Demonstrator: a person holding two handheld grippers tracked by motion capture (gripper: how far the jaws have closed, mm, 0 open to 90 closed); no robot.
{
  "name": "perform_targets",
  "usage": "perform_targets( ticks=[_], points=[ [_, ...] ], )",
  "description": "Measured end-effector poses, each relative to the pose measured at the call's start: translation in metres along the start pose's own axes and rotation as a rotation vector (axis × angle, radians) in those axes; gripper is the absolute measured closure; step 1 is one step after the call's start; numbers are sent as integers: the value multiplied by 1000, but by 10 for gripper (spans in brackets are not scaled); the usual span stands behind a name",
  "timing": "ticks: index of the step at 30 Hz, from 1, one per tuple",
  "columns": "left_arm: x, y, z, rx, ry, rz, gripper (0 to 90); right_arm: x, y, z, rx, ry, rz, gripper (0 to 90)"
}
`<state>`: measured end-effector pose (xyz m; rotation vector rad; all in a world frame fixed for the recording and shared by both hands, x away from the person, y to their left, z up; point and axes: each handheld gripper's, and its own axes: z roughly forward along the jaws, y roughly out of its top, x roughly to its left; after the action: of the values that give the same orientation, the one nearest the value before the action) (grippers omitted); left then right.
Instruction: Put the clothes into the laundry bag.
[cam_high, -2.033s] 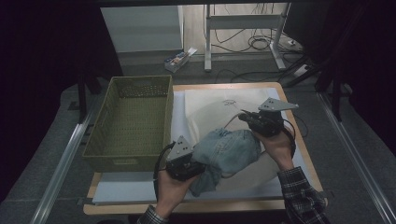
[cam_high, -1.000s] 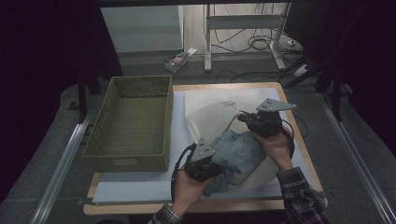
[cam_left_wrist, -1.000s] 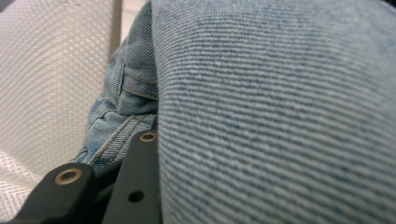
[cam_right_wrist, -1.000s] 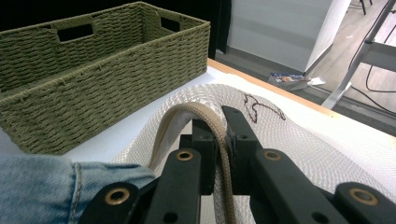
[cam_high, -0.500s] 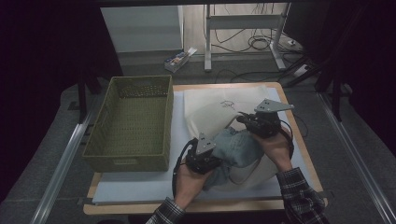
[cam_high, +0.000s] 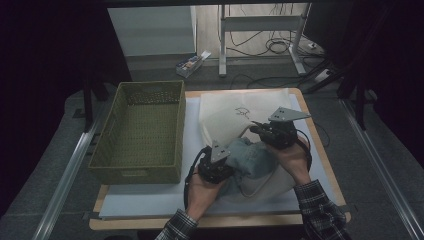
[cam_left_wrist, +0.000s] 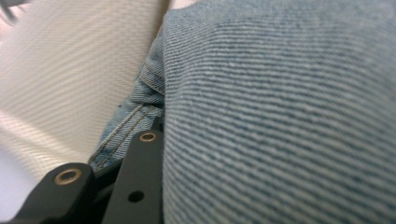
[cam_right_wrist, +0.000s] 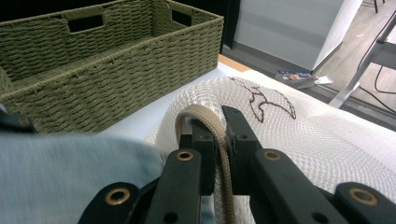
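Note:
A blue denim garment (cam_high: 252, 157) lies bunched at the mouth of a white mesh tote bag (cam_high: 235, 112) with a dark drawing on it. My left gripper (cam_high: 230, 166) is pressed into the denim from the left and is shut on a fold of it. In the left gripper view one black finger (cam_left_wrist: 140, 172) shows against the denim (cam_left_wrist: 280, 116), with the bag's fabric (cam_left_wrist: 79, 70) beside it. My right gripper (cam_right_wrist: 223, 135) is shut on the bag's beige handle strap (cam_right_wrist: 218, 140) and holds it raised. In the high view the right gripper (cam_high: 256, 129) sits above the denim.
A green woven basket (cam_high: 145, 125) stands at the left of the table, close to the bag, and shows in the right gripper view (cam_right_wrist: 93, 70). A white sheet (cam_high: 150, 200) covers the wooden board. On the floor beyond lie a small box (cam_high: 192, 62), desk legs and cables.
My left gripper has moved right and slightly away from the table's front edge, pushing the denim closer to the bag and the right gripper. The right hand has stayed put.

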<state>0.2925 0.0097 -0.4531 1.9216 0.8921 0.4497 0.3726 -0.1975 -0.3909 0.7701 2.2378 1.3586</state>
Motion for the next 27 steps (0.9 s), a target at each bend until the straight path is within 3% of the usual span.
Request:
perform_targets(
  ticks=[5, 7, 19, 23, 27],
  points=[
    [-12, 4, 12, 21, -20, 48, 653, 2, 0, 1, -1, 10, 5, 833],
    [-14, 5, 14, 21, -22, 47, 652, 2, 0, 1, -3, 11, 9, 833],
    [1, 17, 31, -3, -15, -69, 649, 5, 0, 3, 11, 11, 3, 833],
    [-4, 22, 25, -19, -39, -46, 650, 4, 0, 2, 2, 21, 10, 832],
    [-6, 26, 24, -29, -57, -51, 650, 3, 1, 0, -10, 33, 27, 832]
  ],
)
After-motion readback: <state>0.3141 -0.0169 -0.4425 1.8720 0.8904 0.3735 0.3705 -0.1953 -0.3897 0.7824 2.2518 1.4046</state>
